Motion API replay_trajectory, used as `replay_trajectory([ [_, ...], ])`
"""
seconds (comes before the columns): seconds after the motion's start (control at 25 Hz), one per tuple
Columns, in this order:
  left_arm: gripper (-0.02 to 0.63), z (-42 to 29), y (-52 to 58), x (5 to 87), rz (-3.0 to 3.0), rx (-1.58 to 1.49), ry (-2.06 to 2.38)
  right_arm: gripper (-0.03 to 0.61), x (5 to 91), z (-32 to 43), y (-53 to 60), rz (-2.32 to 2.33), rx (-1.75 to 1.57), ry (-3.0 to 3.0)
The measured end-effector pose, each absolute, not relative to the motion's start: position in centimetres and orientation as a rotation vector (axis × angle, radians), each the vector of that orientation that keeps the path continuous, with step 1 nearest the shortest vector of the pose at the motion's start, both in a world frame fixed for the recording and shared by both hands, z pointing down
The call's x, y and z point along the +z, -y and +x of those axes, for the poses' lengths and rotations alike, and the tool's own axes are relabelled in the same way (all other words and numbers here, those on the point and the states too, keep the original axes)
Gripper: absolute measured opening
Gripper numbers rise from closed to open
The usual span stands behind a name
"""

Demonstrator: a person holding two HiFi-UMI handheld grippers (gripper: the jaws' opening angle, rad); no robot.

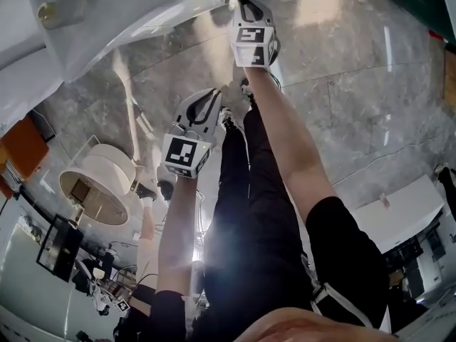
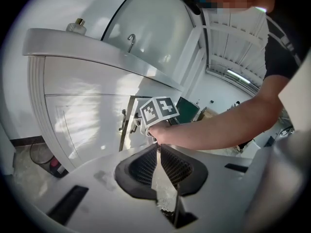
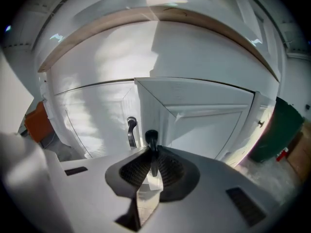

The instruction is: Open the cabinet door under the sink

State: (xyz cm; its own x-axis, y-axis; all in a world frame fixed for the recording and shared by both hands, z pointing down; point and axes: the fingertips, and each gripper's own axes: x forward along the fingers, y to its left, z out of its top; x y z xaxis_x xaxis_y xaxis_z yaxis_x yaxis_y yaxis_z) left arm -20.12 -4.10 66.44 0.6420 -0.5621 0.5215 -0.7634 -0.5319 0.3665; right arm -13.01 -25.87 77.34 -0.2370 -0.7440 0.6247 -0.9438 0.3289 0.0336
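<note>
The white cabinet under the sink [image 2: 92,50] has two doors. Its right door [image 3: 209,118] stands swung partly out, and its dark handle [image 3: 151,138] sits between the pads of my right gripper [image 3: 152,152], which is shut on it. The left door [image 3: 97,115] is closed, with a metal handle [image 3: 131,131] just beside the gripped one. In the head view the right gripper [image 1: 241,2] reaches the cabinet edge at the top. My left gripper [image 2: 158,149] hangs back from the cabinet, jaws shut with nothing in them. It faces the right gripper's marker cube [image 2: 158,110].
A faucet [image 2: 130,40] and a small bottle [image 2: 77,25] stand on the sink top. There is a round white container [image 1: 100,180] on the marble floor at left, an orange object [image 3: 37,123] beside the cabinet, and a green bin [image 3: 274,130] to its right.
</note>
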Motion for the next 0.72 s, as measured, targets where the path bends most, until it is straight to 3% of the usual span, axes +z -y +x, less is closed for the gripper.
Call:
replay_trajectory([
  [0.72,0.032,-13.6,2.7,67.4,2.390,0.535,0.885,0.094,76.4,-6.4,17.8,1.496,0.529,2.084],
])
